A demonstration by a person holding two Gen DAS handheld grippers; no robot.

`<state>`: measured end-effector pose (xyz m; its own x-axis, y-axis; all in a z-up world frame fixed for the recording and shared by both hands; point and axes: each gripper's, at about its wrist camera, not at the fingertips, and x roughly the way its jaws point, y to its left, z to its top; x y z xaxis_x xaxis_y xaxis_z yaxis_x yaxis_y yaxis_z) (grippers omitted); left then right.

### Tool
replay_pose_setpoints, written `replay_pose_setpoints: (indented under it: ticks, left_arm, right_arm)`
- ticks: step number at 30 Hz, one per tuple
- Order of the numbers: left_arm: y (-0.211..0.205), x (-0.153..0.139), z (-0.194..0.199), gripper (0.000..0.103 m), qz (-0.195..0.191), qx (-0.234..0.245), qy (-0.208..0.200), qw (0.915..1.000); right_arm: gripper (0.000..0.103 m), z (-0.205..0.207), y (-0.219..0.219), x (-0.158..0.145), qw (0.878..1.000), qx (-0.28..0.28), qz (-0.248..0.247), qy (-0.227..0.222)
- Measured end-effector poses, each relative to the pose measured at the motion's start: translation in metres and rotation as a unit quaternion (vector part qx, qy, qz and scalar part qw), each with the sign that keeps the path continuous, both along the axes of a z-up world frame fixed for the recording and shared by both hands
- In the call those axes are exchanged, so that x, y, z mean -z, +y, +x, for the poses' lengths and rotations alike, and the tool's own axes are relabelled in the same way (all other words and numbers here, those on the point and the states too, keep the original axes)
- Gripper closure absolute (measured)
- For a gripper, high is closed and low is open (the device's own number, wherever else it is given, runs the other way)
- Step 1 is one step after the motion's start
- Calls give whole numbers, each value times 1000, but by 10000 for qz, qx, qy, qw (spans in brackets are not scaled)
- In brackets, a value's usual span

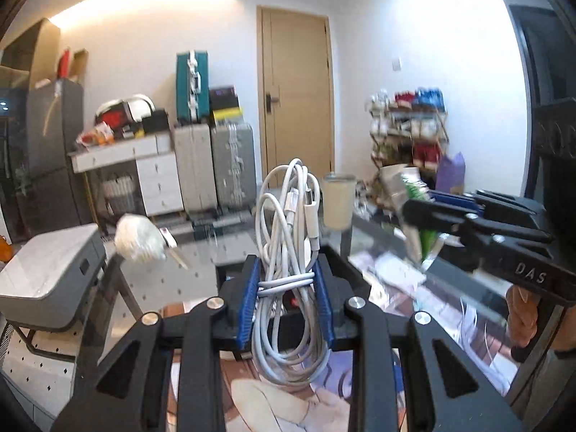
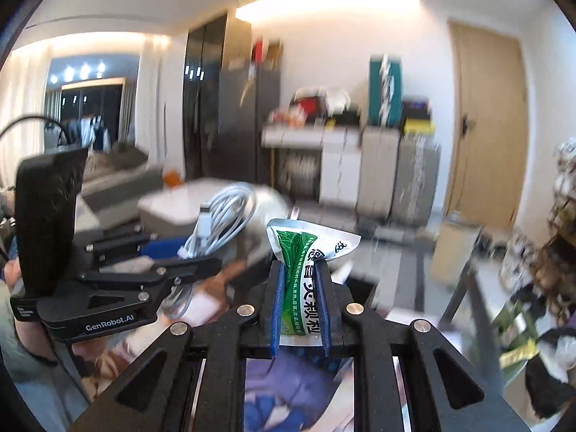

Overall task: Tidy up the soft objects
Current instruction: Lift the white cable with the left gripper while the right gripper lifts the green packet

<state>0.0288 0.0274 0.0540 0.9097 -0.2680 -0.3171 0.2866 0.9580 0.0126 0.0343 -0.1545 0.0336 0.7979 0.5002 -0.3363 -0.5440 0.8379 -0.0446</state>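
The left tool [image 1: 288,288] pinches a bundle of white charging cable [image 1: 288,223] in the middle of the frame, up in the air. The loose loops hang below and could slip out or catch on the counter [image 1: 201,259]. The right tool [image 2: 301,302] is pressed tight on a green and white packet [image 2: 306,248], low in the frame. The packet is thin and could slide out. The tools are near and could bump.
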Motion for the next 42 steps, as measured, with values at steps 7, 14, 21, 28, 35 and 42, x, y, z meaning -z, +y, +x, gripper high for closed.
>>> replay_pose_setpoints:
  ticks: [7, 14, 21, 28, 35, 42]
  left_arm:
    - [13, -12, -11, 75, -183, -64, -505, 9985]
    - [14, -14, -11, 75, -205, -67, -605, 9979]
    - [8, -16, -16, 75, -220, -32, -613, 9979]
    - [3, -17, -6, 75, -221, -28, -628, 9978]
    - [1, -18, 32, 75, -331, -199, -594, 9975]
    - [8, -8, 73, 75, -603, -296, -333, 9972]
  right_arm:
    - [87, -36, -10, -15, 9942, 248, 306, -1000]
    - [87, -49, -13, -18, 9924, 296, 258, -1166]
    - [87, -41, -15, -20, 9927, 320, 271, -1131]
    - [87, -28, -7, -23, 9938, 348, 250, -1028]
    - [87, 2, 9, -25, 9945, 410, 315, -909]
    - [87, 52, 23, -20, 9954, 548, 406, -677]
